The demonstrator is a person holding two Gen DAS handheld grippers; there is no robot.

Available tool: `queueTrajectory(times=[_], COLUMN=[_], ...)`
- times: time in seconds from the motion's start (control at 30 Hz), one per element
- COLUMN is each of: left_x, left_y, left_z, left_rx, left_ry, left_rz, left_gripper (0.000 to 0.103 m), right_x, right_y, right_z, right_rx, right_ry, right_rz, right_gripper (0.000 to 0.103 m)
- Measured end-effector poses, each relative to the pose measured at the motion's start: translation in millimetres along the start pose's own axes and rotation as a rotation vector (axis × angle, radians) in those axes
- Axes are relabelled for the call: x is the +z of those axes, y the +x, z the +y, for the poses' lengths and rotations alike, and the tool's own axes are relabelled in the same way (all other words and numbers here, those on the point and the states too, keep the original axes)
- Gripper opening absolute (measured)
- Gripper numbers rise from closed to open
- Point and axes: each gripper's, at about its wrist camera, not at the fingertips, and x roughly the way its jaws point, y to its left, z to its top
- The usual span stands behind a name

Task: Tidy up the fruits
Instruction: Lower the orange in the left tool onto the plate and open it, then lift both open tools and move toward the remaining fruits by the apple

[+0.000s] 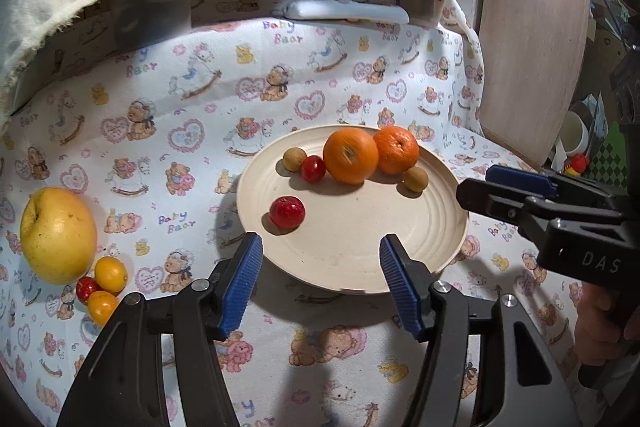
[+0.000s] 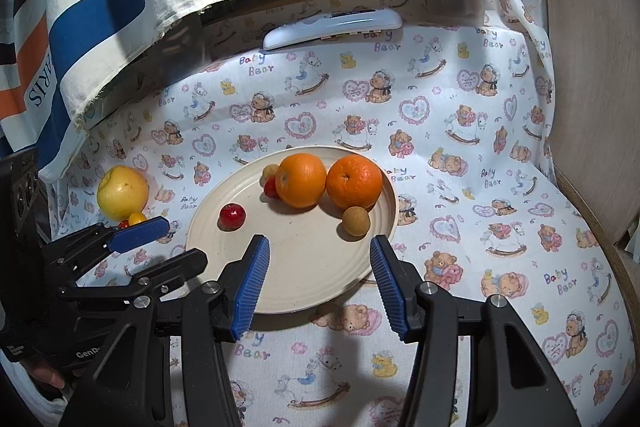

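Observation:
A cream plate (image 1: 360,259) lies on the bear-print cloth. It holds two oranges (image 1: 351,155) (image 1: 396,149), two small red fruits (image 1: 287,212) (image 1: 313,168) and two tan round fruits (image 1: 295,159) (image 1: 415,179). A yellow apple (image 1: 58,235) sits on the cloth at the left with small orange fruits (image 1: 111,273) and a red one (image 1: 87,288) beside it. My left gripper (image 1: 321,241) hangs open over the plate's near rim, holding nothing. My right gripper (image 2: 320,242) is open over the same plate (image 2: 304,275), also holding nothing. Each gripper shows in the other's view, at the plate's side.
A white remote-like device (image 2: 332,27) lies at the back of the cloth. A striped fabric (image 2: 120,7) hangs over the back left. A round wooden board (image 1: 532,47) stands at the right, with a mug (image 1: 574,137) beyond it. A hand (image 1: 600,319) grips the right tool.

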Motion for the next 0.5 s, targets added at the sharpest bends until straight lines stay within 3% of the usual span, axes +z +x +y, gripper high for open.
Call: queueTrajectory(times=[0.33,0.5], left_x=[0.0,-3.8], left_y=[-17.0,-24.1], left_z=[14.2,23.9], left_rx=[0.036,0.056], left_ry=[-0.044,-0.07], left_rz=[-0.05,-0.067], left_gripper=[0.071,0.078], right_x=[-2.0,-1.5], right_y=[1.0,1.1], right_z=[0.7,0.3], right_rx=[-0.002,-0.013], right_ry=[-0.002,-0.008], right_rz=[-0.001,-0.026], right_gripper=[0.054,0.06])
